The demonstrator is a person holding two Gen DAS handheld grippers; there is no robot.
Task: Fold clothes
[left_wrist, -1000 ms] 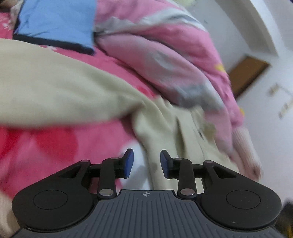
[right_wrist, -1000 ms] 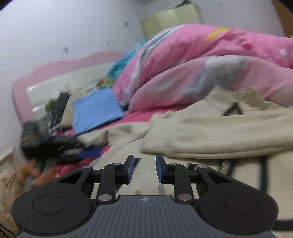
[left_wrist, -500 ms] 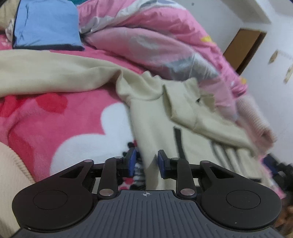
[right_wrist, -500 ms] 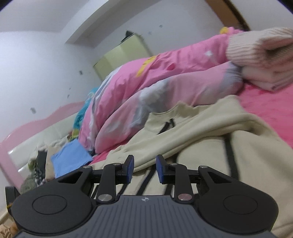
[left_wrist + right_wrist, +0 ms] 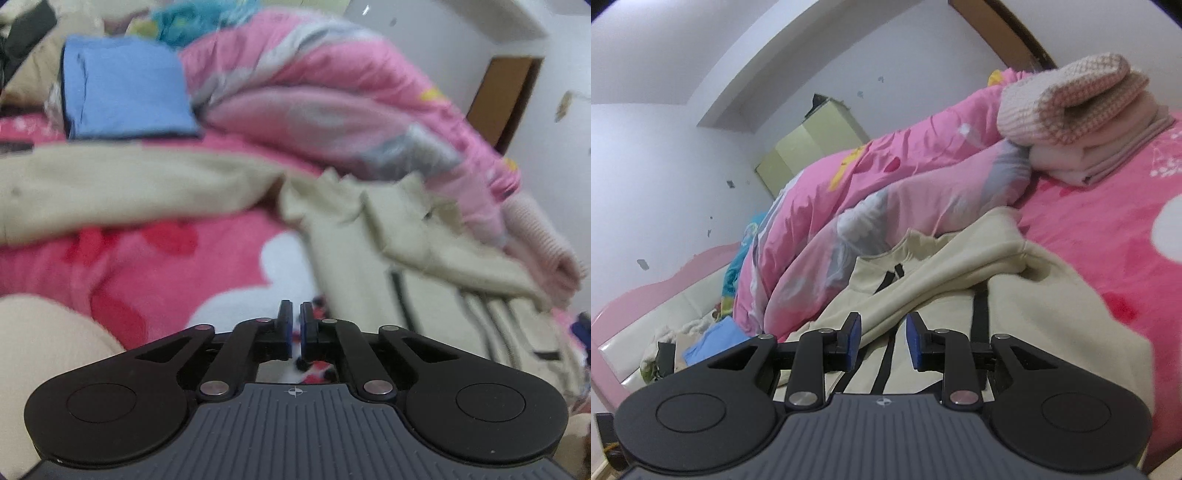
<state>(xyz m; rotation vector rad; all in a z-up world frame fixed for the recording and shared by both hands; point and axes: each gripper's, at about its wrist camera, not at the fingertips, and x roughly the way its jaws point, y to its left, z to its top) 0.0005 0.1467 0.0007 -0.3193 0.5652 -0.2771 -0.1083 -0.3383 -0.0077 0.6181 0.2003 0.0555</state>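
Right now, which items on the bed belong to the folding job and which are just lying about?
In play:
- beige sweatshirt with black stripes, spread on the bed
- left gripper, shut on nothing
- right gripper, open over it

Lying about:
- folded blue cloth
- bunched pink quilt
- stacked pink knitwear

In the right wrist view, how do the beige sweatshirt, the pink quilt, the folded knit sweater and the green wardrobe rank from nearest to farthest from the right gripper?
1. Beige sweatshirt: directly ahead of the right gripper, under its fingers.
2. Pink quilt: behind the sweatshirt, left of centre.
3. Folded knit sweater: upper right, on the bed's far part.
4. Green wardrobe: against the back wall.
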